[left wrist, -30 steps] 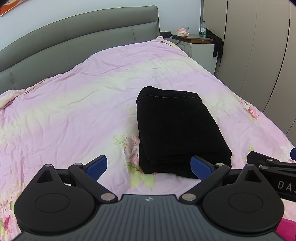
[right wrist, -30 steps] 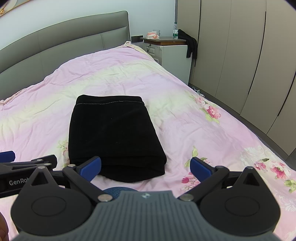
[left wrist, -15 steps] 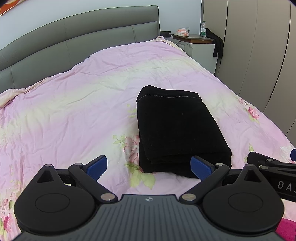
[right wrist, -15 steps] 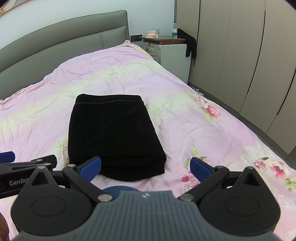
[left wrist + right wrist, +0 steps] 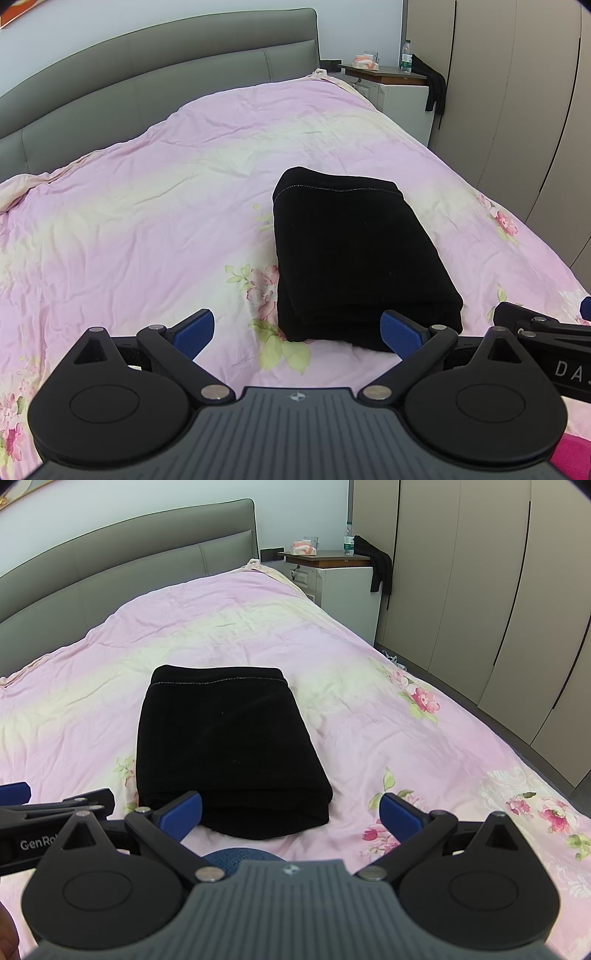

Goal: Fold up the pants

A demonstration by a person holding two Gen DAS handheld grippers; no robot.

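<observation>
The black pants lay folded in a stack on the pink floral duvet. The left gripper and right gripper hung just short of them, jaws apart and empty. A careless brush could have toppled the loose layers.

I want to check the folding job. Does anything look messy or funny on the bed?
Nothing much stands out. The black pants lie in a neat folded stack on the pink quilt; only the layers at the near end sit slightly uneven. Both the left gripper and right gripper are open, empty.
</observation>
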